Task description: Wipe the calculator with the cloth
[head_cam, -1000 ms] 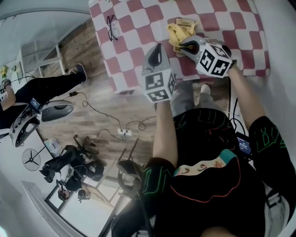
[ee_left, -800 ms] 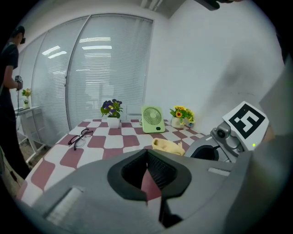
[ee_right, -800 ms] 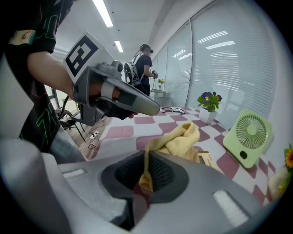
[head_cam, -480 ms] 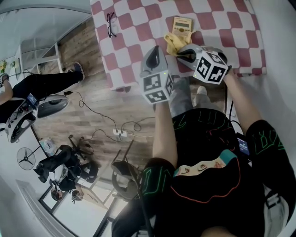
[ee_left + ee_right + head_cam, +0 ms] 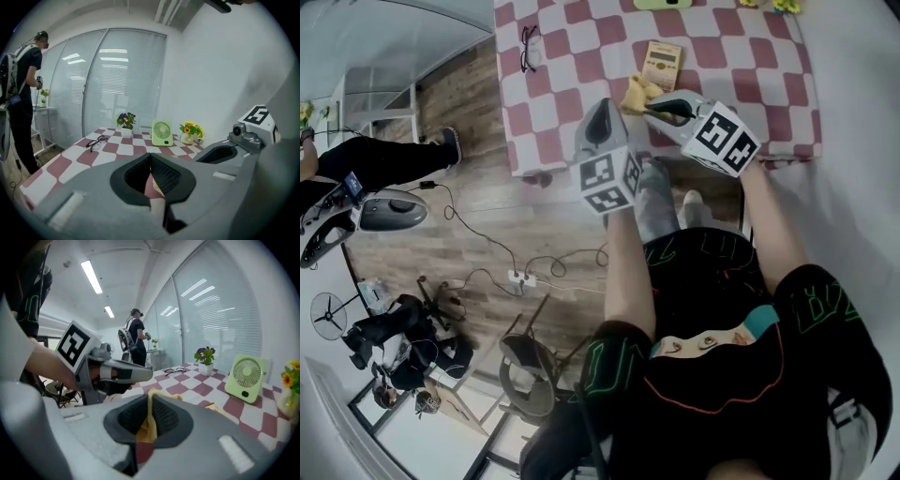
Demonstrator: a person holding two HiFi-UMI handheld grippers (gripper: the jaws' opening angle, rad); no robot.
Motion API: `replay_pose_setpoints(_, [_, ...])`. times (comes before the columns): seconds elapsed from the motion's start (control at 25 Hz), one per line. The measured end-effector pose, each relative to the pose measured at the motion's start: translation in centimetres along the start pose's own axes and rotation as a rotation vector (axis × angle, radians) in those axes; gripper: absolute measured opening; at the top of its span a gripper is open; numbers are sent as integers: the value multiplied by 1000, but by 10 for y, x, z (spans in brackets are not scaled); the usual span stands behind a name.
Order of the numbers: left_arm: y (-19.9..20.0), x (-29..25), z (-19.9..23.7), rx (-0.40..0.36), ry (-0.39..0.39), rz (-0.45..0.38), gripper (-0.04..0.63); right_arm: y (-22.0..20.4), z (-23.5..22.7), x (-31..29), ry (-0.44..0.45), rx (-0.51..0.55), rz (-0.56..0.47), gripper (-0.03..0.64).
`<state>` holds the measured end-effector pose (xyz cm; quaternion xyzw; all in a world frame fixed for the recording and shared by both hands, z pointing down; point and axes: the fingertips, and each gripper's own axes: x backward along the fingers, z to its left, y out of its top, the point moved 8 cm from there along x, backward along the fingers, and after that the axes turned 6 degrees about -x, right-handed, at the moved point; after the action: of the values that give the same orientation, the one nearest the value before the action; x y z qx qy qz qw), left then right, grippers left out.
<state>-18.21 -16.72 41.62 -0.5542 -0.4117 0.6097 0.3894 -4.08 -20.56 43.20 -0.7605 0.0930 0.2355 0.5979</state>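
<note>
A tan calculator (image 5: 662, 64) lies on the red-and-white checked table (image 5: 572, 56) near its front edge. Just in front of it, to the left, is a yellow cloth (image 5: 634, 93), and my right gripper (image 5: 650, 107) is shut on it. In the right gripper view the cloth (image 5: 149, 423) is pinched between the closed jaws of my right gripper (image 5: 150, 401). My left gripper (image 5: 599, 111) hovers over the table's front edge, left of the cloth. Its jaws (image 5: 151, 159) are shut with nothing in them.
Black glasses (image 5: 528, 47) lie at the table's left. At the back stand a green fan (image 5: 161, 133) and two flower pots (image 5: 124, 124) (image 5: 190, 131). On the wooden floor are cables and a power strip (image 5: 523, 278). Another person (image 5: 23, 89) stands left of the table.
My right gripper has drawn the yellow cloth off the calculator toward the table's front edge, so the calculator now shows whole. The left gripper stays beside it, shut.
</note>
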Motion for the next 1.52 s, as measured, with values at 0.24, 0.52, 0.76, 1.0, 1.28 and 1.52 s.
replay_pose_setpoints(0.24, [12,18,-10,18,20,-73,11,23,-4,42,-111,-97,-176,29])
replay_pose_setpoints(0.52, [46,31,-33,-1,0,-185,11,38,-19,118,-341,-203,-358,29])
replay_pose_setpoints(0.76, [81,33,-59,-49,-37,-280,11,47,-33,181,-547,-249,-473,29])
replay_pose_setpoints(1.0, [100,25,-80,-77,-88,-318,11,44,-37,215,-646,-245,-516,29])
replay_pose_setpoints(1.28, [123,28,-109,-118,-144,-350,11,47,-32,256,-718,-240,-564,29])
replay_pose_setpoints(1.52, [125,17,-109,-125,-150,-347,11,46,-43,259,-736,-242,-577,29])
